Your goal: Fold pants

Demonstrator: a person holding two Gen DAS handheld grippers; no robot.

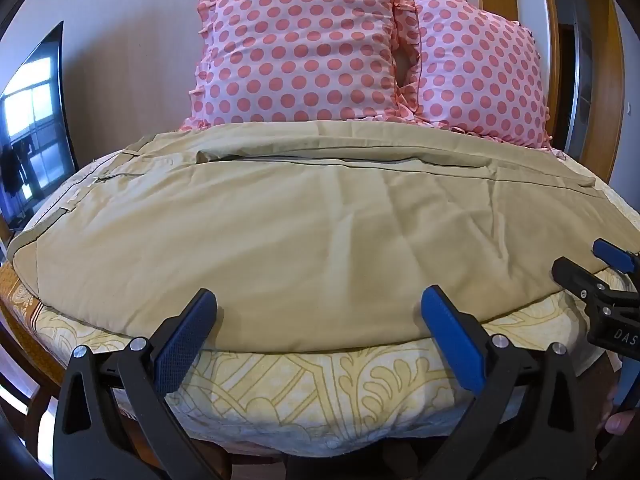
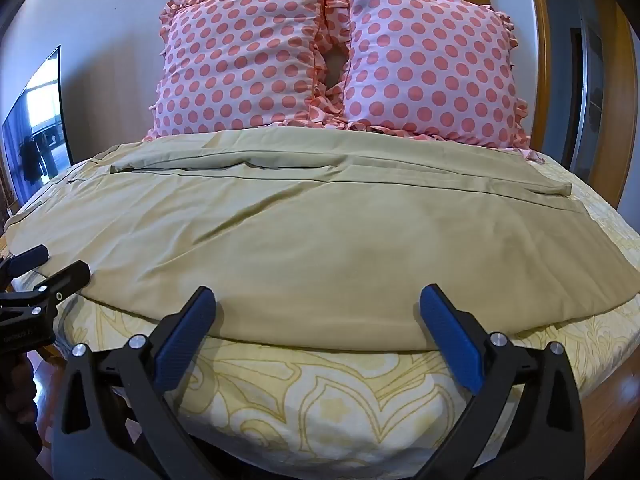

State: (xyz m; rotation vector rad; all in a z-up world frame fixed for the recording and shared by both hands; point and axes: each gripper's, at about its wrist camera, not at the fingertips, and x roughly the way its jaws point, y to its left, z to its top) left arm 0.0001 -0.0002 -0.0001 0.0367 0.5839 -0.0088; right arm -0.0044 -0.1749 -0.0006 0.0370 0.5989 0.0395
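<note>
Khaki pants (image 1: 312, 224) lie flat across the bed, waistband to the left, legs running right, one leg folded over the other; they also show in the right wrist view (image 2: 320, 232). My left gripper (image 1: 320, 304) is open, its blue-padded fingers hovering at the pants' near edge, toward the waist end. My right gripper (image 2: 318, 302) is open at the near edge, further toward the leg end. The right gripper shows at the right edge of the left wrist view (image 1: 596, 264); the left gripper shows at the left edge of the right wrist view (image 2: 48, 266). Neither holds any cloth.
The bed has a yellow patterned sheet (image 1: 328, 400). Two pink polka-dot pillows (image 1: 304, 48) (image 2: 428, 64) stand against the wall behind the pants. A dark TV screen (image 1: 32, 128) is at the left. A wooden door frame (image 2: 540, 60) is at the right.
</note>
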